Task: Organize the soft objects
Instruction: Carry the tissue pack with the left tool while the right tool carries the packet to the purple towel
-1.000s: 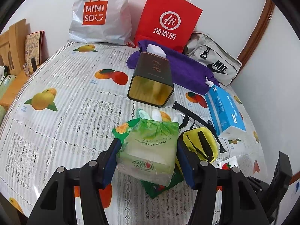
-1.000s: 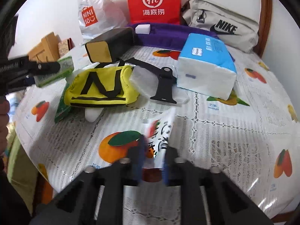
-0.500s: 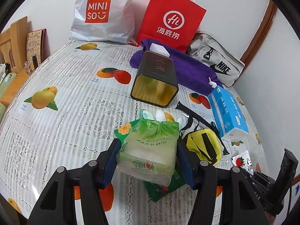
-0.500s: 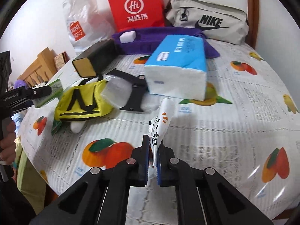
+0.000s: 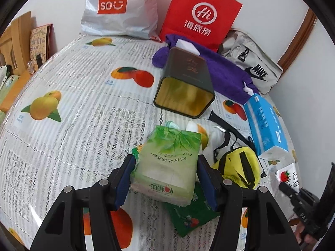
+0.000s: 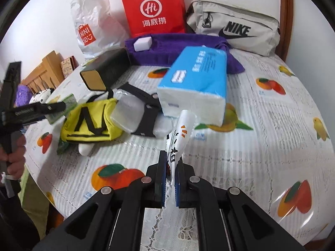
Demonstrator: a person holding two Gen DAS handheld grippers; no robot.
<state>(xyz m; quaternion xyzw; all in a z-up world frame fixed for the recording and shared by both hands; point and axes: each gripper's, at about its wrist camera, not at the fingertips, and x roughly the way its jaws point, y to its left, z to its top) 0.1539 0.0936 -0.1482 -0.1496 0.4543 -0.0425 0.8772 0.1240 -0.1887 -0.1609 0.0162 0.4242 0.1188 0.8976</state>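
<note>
a: what is the left gripper (image 5: 166,176) doing?
b: it is still clenching the green tissue pack (image 5: 167,164) between its blue pads, holding it above the fruit-print tablecloth (image 5: 69,96). the grip is looking the same as a second ago, but the pack is now sitting farther over the green snack packet (image 5: 193,213), which is lying flat under it on the near side.

a: and the right gripper (image 6: 171,175)?
b: it is grasping a thin white sachet (image 6: 178,140) with black and orange print. a second ago the sachet was lying low on the cloth; now it is standing up on edge between the nearly closed fingers, lifted clear, its far tip pointing toward the blue tissue pack (image 6: 196,79).

a: what else is differing?
b: the blue tissue pack is appearing closer in the right view than before. the yellow pouch (image 6: 92,121) with black straps is staying to its left, beside a clear plastic piece (image 6: 127,113) and a black buckle strap (image 6: 144,108).

a: and far away?
b: the dark tin box (image 5: 185,87) is lying on its side with its gold opening facing near, the purple towel (image 5: 226,73) behind it, then the red paper bag (image 5: 201,14), the miniso bag (image 5: 119,8) and the nike bag (image 5: 253,62) against the wall, all unmoved.
</note>
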